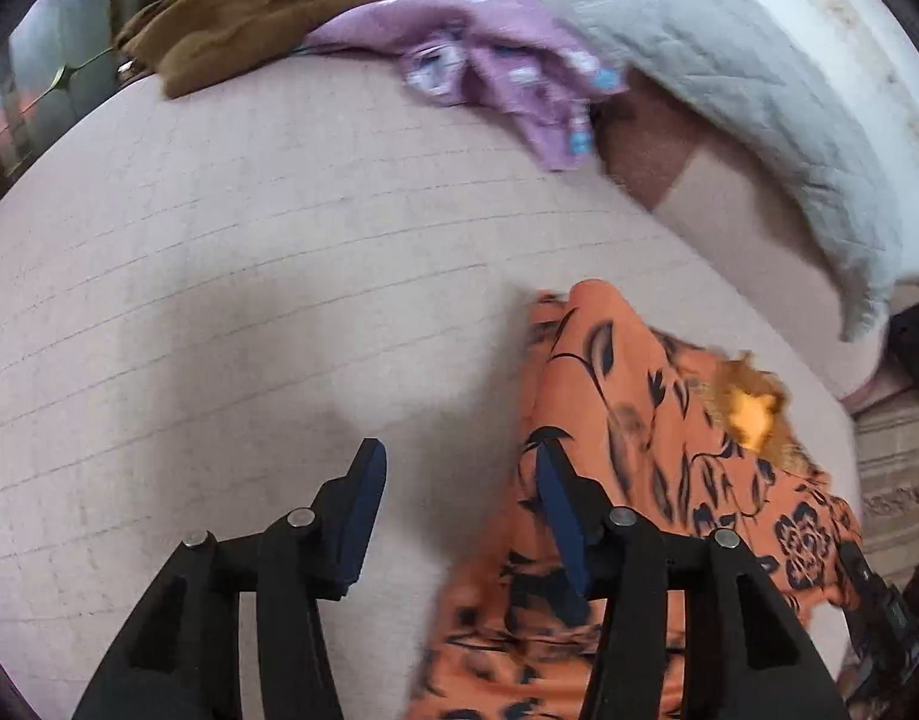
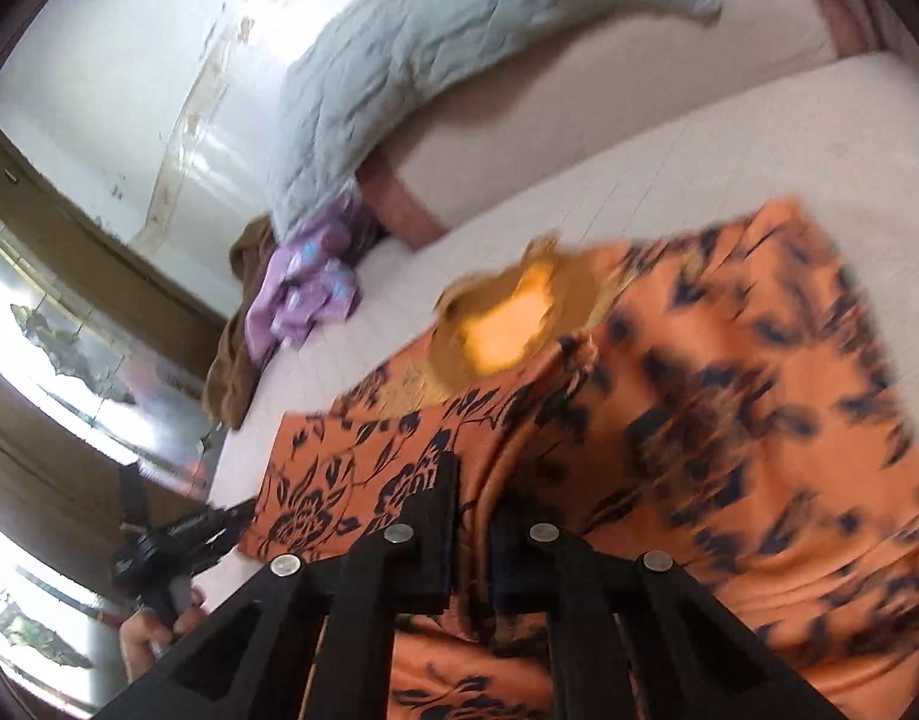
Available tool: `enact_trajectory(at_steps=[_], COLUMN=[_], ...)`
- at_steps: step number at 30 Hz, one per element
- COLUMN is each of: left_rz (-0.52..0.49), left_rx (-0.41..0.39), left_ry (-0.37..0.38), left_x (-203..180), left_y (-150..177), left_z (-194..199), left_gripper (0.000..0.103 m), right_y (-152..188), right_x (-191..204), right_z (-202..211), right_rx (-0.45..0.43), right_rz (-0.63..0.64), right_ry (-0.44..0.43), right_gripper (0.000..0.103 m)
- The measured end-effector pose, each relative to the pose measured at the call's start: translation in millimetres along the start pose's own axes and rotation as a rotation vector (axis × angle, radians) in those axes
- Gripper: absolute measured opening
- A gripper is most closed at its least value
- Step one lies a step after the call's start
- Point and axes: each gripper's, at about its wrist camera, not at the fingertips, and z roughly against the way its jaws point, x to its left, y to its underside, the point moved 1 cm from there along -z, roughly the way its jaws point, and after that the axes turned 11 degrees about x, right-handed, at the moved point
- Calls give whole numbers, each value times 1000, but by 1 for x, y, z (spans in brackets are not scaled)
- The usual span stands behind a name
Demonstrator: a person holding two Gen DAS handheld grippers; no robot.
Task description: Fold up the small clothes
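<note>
An orange garment with a dark floral print [image 1: 633, 438] lies on the pale bed sheet [image 1: 249, 276], at the right in the left wrist view. Its gold-trimmed neck opening [image 2: 507, 312] faces the pillows. My left gripper [image 1: 456, 462] is open and empty; its right finger lies over the garment's left edge, its left finger over bare sheet. My right gripper [image 2: 474, 516] is shut on a fold of the orange garment [image 2: 729, 420], which bunches between the fingers. The left gripper also shows in the right wrist view [image 2: 177, 546], at the garment's corner.
A crumpled purple garment [image 1: 507, 72] and a brown one [image 1: 249, 18] lie at the far end of the bed. A grey quilted blanket [image 1: 759, 120] drapes along the white wall. A patterned floor mat [image 1: 897, 474] lies beside the bed.
</note>
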Motion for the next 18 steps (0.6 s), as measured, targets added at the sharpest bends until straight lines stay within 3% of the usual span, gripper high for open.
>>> enact_trajectory(at_steps=[5, 10, 12, 15, 18], left_rz=[-150, -287, -333, -310, -298], left_rx=[3, 73, 45, 60, 60], left_ry=[-68, -213, -277, -258, -260], left_x=[-47, -75, -80, -75, -70], left_y=[11, 31, 35, 32, 32], left_z=[-10, -49, -56, -54, -53], left_gripper=[58, 58, 65, 67, 72], right_y=[-21, -25, -23, -25, -27], right_x=[-51, -79, -82, -85, -92], right_z=[34, 21, 13, 13, 17], right_rx=[-89, 9, 48, 77, 100], right_rz=[-116, -210, -206, -200, -212], right_ry=[133, 199, 229, 217, 136], right_gripper=[8, 8, 9, 12, 12])
